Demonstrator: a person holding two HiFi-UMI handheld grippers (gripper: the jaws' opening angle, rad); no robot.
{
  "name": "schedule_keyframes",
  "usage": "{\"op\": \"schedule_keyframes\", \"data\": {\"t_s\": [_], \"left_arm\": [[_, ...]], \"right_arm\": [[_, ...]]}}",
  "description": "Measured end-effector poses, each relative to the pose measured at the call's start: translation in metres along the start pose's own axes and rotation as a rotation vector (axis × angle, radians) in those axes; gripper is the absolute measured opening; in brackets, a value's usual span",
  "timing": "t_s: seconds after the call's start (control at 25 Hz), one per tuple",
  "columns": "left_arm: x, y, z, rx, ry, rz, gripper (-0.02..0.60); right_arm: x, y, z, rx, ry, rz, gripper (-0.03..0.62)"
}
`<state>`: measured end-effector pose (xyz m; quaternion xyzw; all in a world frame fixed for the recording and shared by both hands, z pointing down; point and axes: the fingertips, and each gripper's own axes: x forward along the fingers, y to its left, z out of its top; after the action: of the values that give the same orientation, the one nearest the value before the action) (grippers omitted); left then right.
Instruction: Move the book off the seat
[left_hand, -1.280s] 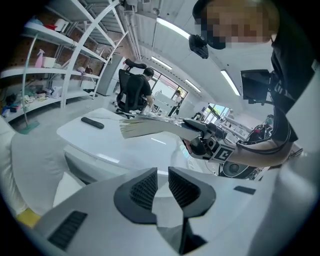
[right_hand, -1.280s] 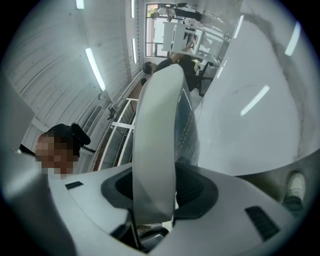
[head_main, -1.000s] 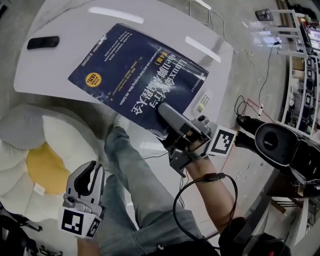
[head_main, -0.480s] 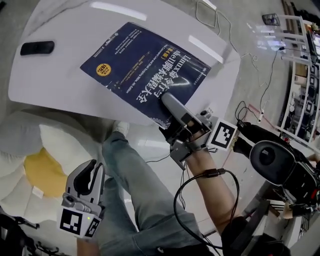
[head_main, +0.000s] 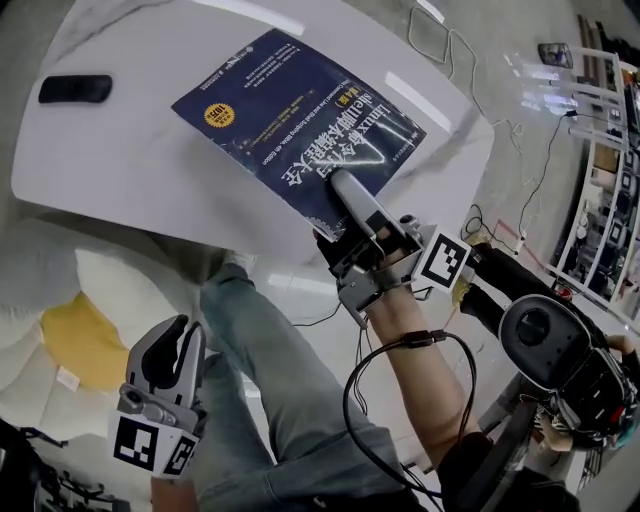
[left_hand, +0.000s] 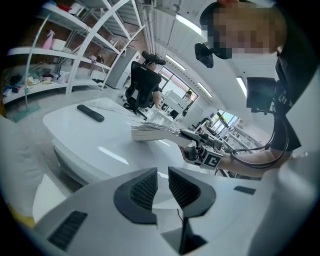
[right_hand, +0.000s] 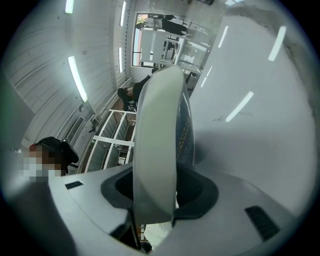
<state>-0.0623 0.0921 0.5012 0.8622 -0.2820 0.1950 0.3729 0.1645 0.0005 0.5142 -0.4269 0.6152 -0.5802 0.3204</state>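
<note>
Nearest the head camera, the left gripper (head_main: 172, 340) hangs low beside the person's blue-jeaned leg (head_main: 270, 370). Just to its left sits the white cushioned seat with a yellow pillow (head_main: 75, 335). The left gripper view alone shows its jaws, which are a narrow gap apart with nothing between them. Further out, the right gripper (head_main: 345, 190) reaches over the near edge of the glossy white tabletop (head_main: 120, 150). It grips the near corner of the large dark-blue paperback book with white and yellow print (head_main: 280, 110). One jaw lies on top of the cover, and a black cable (head_main: 400, 345) loops along the forearm behind it. The right gripper view shows what the head view hides: the book's pale page edge (right_hand: 156, 140) stands squarely between the jaws, which clamp it from both sides. The book stretches flat across the tabletop, well apart from the seat. Seen side-on in the left gripper view, it (left_hand: 150, 133) looks level with the surface. No view shows whether the held corner touches the tabletop. A slim black bar-shaped object (head_main: 75, 88) lies near the tabletop's far left edge, apart from the book. Beyond the tabletop, only the left gripper view takes in a black office chair (left_hand: 144, 90) and white shelves (left_hand: 55, 50).
</note>
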Motion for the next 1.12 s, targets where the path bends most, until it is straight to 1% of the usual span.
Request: {"op": "schedule_keyframes", "data": {"t_s": [0.12, 0.28, 0.52, 0.68, 0.88, 1.0, 1.12], "left_arm": [[-0.002, -0.006, 0.006, -0.001, -0.002, -0.001, 0.069], [-0.001, -0.009, 0.015, -0.003, 0.000, -0.002, 0.067], [0.015, 0.002, 0.002, 0.004, 0.008, -0.003, 0.067], [0.019, 0.004, 0.001, 0.002, 0.012, 0.001, 0.069], [0.014, 0.010, -0.008, -0.002, 0.019, 0.002, 0.067], [0.006, 0.009, -0.017, 0.000, 0.020, 0.002, 0.069], [0.000, 0.008, -0.019, -0.002, 0.020, 0.005, 0.067]], "right_arm": [[-0.002, -0.005, -0.001, 0.025, -0.019, -0.021, 0.175], [-0.005, -0.025, 0.000, 0.040, -0.049, -0.097, 0.173], [-0.009, -0.074, 0.001, 0.063, -0.088, -0.163, 0.175], [-0.008, -0.094, -0.001, 0.087, -0.108, -0.200, 0.175], [-0.008, -0.112, -0.014, 0.047, -0.108, -0.265, 0.184], [-0.014, -0.117, -0.028, 0.036, -0.096, -0.293, 0.193], [-0.016, -0.121, -0.037, 0.035, -0.087, -0.319, 0.206]]}}
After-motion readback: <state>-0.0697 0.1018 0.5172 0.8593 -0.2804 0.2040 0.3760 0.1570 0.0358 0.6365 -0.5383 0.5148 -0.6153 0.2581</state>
